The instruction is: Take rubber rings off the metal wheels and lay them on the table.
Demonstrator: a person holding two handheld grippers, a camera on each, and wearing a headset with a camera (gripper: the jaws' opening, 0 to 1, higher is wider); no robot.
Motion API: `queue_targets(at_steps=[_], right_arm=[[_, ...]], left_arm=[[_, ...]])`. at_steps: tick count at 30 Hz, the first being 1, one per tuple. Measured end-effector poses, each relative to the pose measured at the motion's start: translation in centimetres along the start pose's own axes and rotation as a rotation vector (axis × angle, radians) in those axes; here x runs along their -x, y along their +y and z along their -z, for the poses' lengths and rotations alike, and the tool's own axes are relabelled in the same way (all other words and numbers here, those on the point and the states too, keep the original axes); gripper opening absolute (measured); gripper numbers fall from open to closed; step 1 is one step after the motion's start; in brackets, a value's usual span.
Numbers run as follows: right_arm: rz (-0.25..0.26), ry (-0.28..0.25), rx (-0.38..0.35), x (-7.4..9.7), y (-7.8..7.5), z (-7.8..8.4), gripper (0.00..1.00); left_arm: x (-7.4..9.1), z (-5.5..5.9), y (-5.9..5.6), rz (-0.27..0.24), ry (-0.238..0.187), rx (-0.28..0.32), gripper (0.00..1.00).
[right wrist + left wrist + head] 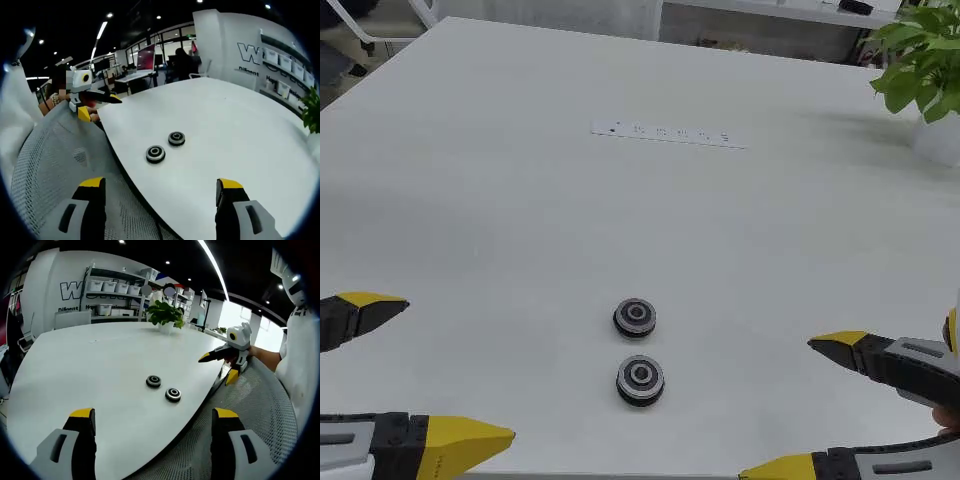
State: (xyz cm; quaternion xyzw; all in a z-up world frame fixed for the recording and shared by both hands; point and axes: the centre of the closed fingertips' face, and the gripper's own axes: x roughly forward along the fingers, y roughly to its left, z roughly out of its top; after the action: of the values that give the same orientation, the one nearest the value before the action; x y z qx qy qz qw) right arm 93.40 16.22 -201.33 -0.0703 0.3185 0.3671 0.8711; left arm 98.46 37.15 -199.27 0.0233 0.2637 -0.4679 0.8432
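Note:
Two small metal wheels with black rubber rings lie flat on the white table, close to its front edge. One wheel is farther from me and the other wheel is nearer. My left gripper is open at the lower left, well apart from both. My right gripper is open at the lower right, also apart. In the left gripper view the wheels lie ahead of the open left gripper, and the right gripper shows beyond the edge. The right gripper view has both wheels ahead of the open right gripper.
A white power strip lies farther back on the table. A potted green plant stands at the back right corner. The table's front edge runs just below the near wheel. Grey mesh lies beyond that edge.

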Motion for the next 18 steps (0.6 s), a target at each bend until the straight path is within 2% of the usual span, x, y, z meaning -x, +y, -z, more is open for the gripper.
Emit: queue_targets(at_steps=[11, 18], right_arm=[[0.01, 0.0, -0.003, 0.15, -0.23, 0.09, 0.88], [-0.009, 0.016, 0.007, 0.03, 0.06, 0.32, 0.88]], left_arm=[[-0.09, 0.26, -0.41, 0.012, 0.019, 0.005, 0.95], [-0.03, 0.21, -0.18, -0.001, 0.017, 0.008, 0.95]])
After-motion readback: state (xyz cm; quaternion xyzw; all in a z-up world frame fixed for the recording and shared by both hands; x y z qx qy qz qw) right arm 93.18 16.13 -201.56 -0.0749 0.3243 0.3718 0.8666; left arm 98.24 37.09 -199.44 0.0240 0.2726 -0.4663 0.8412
